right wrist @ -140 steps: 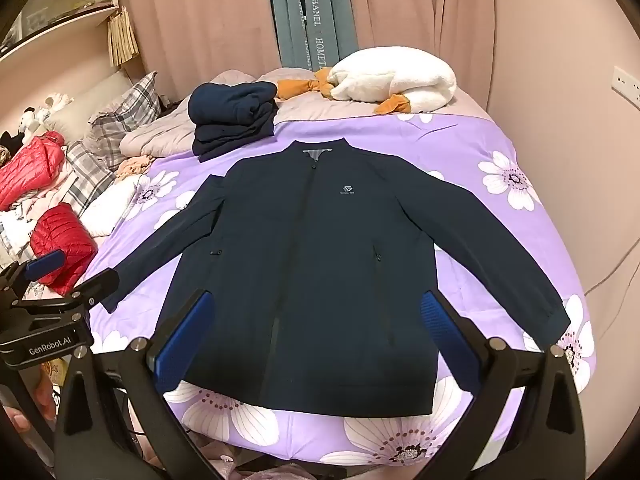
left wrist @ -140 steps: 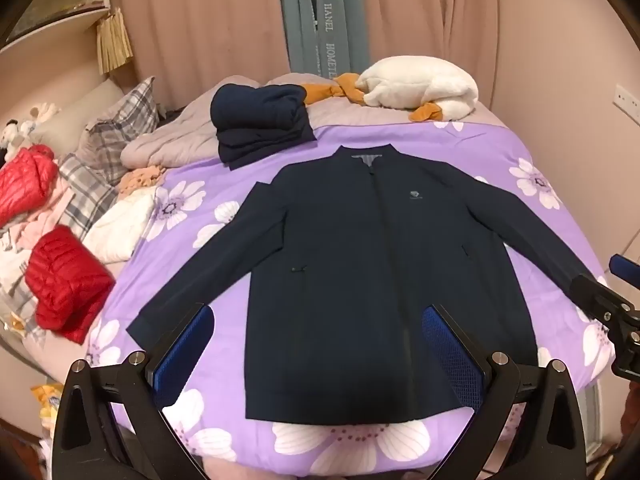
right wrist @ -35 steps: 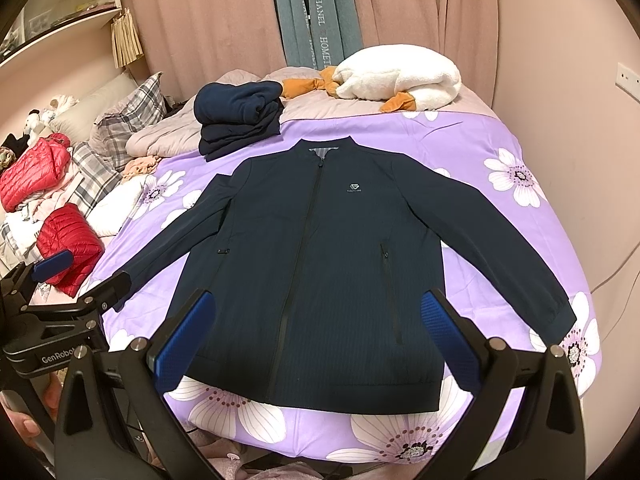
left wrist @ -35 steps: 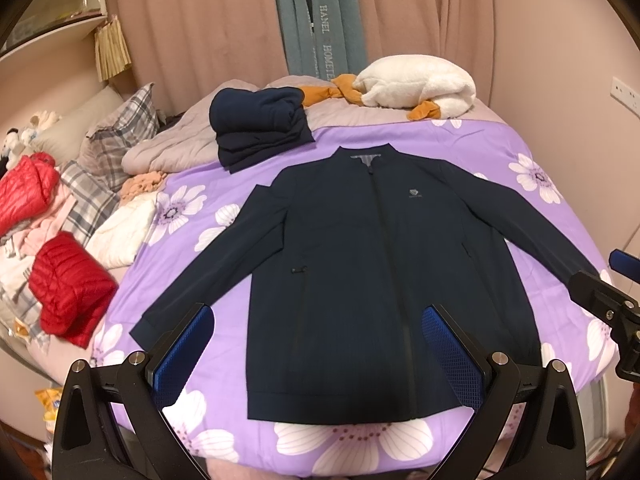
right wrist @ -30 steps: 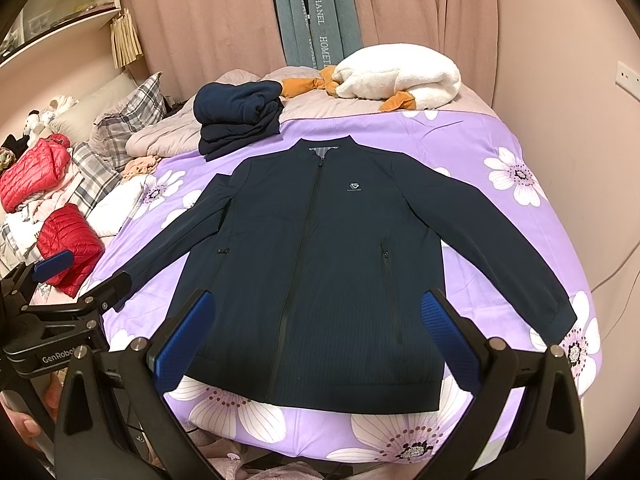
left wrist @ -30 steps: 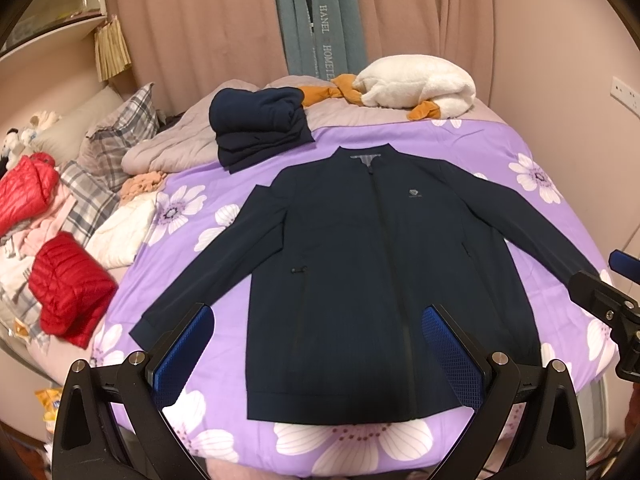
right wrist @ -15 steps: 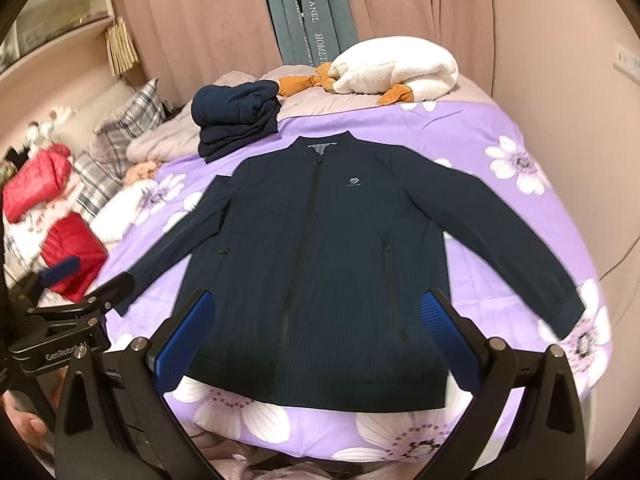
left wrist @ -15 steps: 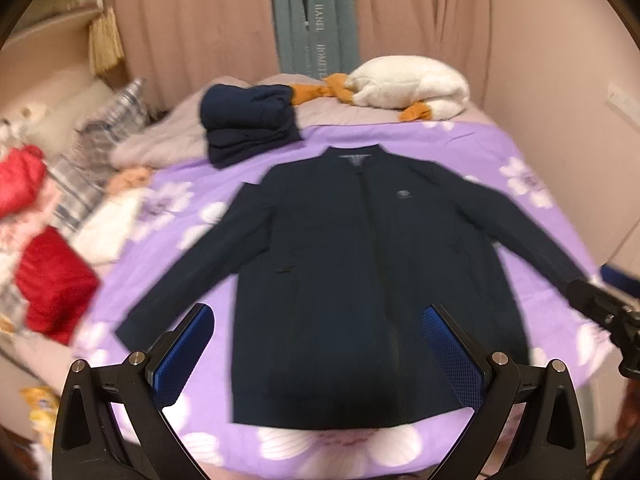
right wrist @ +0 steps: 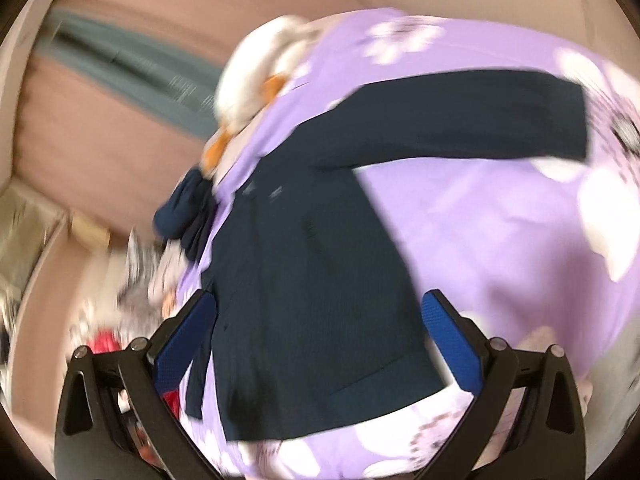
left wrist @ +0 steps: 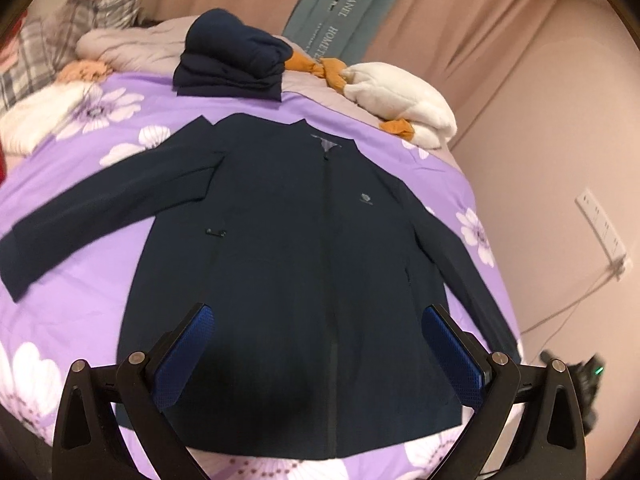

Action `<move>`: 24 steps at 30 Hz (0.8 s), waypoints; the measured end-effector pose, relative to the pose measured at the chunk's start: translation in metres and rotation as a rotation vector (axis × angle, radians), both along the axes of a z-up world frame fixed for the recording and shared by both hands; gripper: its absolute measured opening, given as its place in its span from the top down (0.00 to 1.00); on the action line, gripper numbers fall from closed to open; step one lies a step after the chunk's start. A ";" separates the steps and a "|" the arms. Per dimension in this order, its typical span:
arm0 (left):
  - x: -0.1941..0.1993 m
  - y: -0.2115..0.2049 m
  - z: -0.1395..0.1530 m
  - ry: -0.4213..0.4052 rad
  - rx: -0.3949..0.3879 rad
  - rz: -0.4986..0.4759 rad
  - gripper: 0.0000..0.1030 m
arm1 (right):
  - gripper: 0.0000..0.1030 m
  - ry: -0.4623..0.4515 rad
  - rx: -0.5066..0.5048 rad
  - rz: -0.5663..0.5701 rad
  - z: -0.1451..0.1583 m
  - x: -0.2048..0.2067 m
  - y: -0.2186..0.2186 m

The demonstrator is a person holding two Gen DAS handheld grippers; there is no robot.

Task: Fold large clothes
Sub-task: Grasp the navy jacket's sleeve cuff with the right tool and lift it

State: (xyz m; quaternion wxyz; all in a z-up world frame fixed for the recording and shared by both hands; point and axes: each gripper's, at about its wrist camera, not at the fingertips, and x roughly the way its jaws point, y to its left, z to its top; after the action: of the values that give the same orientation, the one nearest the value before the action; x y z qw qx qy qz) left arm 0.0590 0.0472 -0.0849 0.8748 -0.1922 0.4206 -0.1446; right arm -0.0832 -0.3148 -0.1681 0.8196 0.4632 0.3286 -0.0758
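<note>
A dark navy jacket [left wrist: 288, 264] lies flat and face up on the purple flowered bedspread [left wrist: 72, 280], sleeves spread to both sides, collar at the far end. My left gripper [left wrist: 318, 348] is open and empty above the jacket's hem. My right gripper [right wrist: 320, 344] is open and empty; its view is blurred and tilted, with the jacket [right wrist: 304, 280] under it and one sleeve [right wrist: 460, 120] stretching away to the upper right. The right gripper's body also shows in the left wrist view [left wrist: 576, 380] at the bed's right edge.
A stack of folded dark clothes [left wrist: 232, 60] sits at the head of the bed. A white plush pile with orange parts [left wrist: 396, 100] lies beside it. Plaid pillows [left wrist: 60, 40] are at far left. A wall with a socket [left wrist: 600, 224] stands close on the right.
Both grippers have moved in toward the bed and lower. The right gripper has swung and rolled sharply, so its view is now tilted and blurred. The jacket has not moved.
</note>
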 end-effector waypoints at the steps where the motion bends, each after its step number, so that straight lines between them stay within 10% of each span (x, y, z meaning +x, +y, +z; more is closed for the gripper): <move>1: 0.001 0.001 -0.001 0.003 -0.011 0.006 0.00 | 0.00 0.007 0.025 -0.039 -0.008 -0.006 -0.010; 24: 0.040 0.012 -0.008 0.021 0.079 0.101 0.00 | 0.20 -0.054 0.193 -0.540 -0.082 0.020 -0.111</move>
State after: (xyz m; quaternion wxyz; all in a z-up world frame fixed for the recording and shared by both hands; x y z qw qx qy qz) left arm 0.0994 0.0593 -0.0930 0.8833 -0.1800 0.4250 -0.0817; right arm -0.0636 -0.4263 -0.2501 0.7303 0.6116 0.1771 -0.2473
